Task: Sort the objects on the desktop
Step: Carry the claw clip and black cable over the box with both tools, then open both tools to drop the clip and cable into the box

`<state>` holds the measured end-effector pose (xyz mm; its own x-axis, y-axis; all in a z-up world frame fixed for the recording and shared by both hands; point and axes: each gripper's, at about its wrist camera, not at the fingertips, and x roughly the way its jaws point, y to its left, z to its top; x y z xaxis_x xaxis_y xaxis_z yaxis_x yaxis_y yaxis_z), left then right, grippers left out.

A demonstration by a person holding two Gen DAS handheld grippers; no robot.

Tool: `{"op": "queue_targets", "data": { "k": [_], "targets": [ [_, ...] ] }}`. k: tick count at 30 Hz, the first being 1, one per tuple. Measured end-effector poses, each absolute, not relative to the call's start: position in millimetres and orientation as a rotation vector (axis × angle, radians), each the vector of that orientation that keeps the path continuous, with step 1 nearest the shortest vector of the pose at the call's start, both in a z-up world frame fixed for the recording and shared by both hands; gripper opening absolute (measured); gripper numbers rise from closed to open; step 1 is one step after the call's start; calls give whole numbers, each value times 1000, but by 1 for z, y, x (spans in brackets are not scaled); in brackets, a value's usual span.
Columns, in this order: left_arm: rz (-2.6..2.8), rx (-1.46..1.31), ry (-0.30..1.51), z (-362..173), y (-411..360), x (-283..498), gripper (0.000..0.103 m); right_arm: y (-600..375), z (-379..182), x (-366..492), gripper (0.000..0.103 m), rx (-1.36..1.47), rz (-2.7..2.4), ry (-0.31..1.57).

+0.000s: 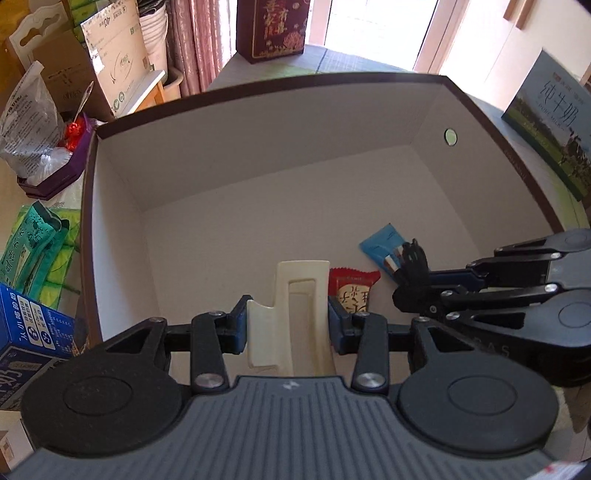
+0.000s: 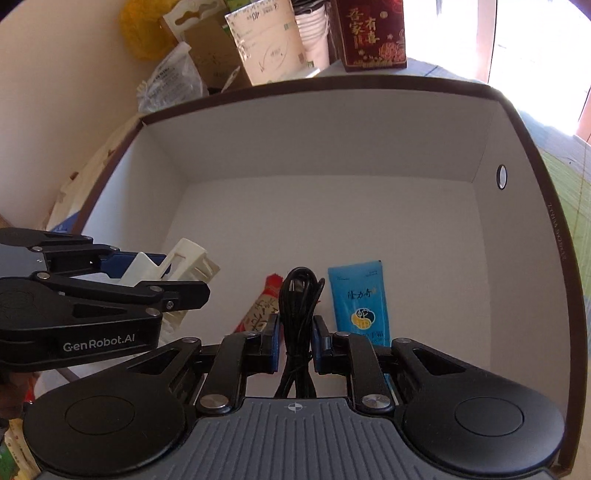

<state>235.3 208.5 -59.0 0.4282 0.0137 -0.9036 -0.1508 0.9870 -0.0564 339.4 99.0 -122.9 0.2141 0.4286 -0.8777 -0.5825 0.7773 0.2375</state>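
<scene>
Both grippers reach into a large box [image 1: 258,155] with white inner walls and a dark rim; it also shows in the right wrist view [image 2: 332,147]. My left gripper [image 1: 288,325] is shut on a cream hair claw clip [image 1: 295,295], seen from the side in the right wrist view [image 2: 177,262]. My right gripper [image 2: 294,332] is shut on a bundled black cable [image 2: 297,295], also seen in the left wrist view [image 1: 412,262]. A red snack packet [image 1: 352,291] and a blue sachet [image 2: 360,299] lie on the box floor.
Outside the box are a maroon gift box [image 1: 273,29], cardboard cartons [image 1: 110,55], a milk carton box [image 1: 546,122], green tissue packs [image 1: 33,251] and a blue box [image 1: 29,332]. The far half of the box floor is bare.
</scene>
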Motion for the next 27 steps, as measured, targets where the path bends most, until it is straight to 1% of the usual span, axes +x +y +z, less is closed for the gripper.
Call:
{"op": "queue_targets", "data": {
  "k": [5, 13, 16, 18, 20, 21, 22, 23, 25, 26, 27],
  "targets": [
    [86, -116, 1193, -75, 208, 242, 36, 106, -134, 344, 13, -215, 699, 1217],
    [87, -137, 1234, -84, 209, 249, 36, 108, -135, 344, 13, -254, 675, 1249],
    [91, -139, 1235, -84, 210, 251, 38, 106, -133, 343, 13, -272, 670, 1249],
    [94, -140, 1236, -83, 210, 251, 43, 104, -133, 344, 14, -276, 666, 1254],
    [100, -140, 1235, -82, 210, 252, 48, 102, -133, 344, 17, -280, 664, 1255],
    [102, -136, 1233, -81, 209, 252, 50, 100, -133, 344, 21, -285, 663, 1253],
    [103, -134, 1232, -81, 209, 252, 52, 99, -132, 343, 28, -287, 664, 1252],
    [105, -134, 1232, -80, 209, 252, 55, 97, -131, 343, 31, -291, 665, 1250],
    [109, -132, 1230, -77, 209, 250, 57, 94, -126, 340, 39, -309, 662, 1233],
    [109, -131, 1228, -77, 209, 249, 59, 93, -123, 339, 41, -319, 663, 1221],
    [115, -127, 1227, -76, 209, 248, 63, 92, -120, 338, 47, -326, 664, 1209]
  ]
}}
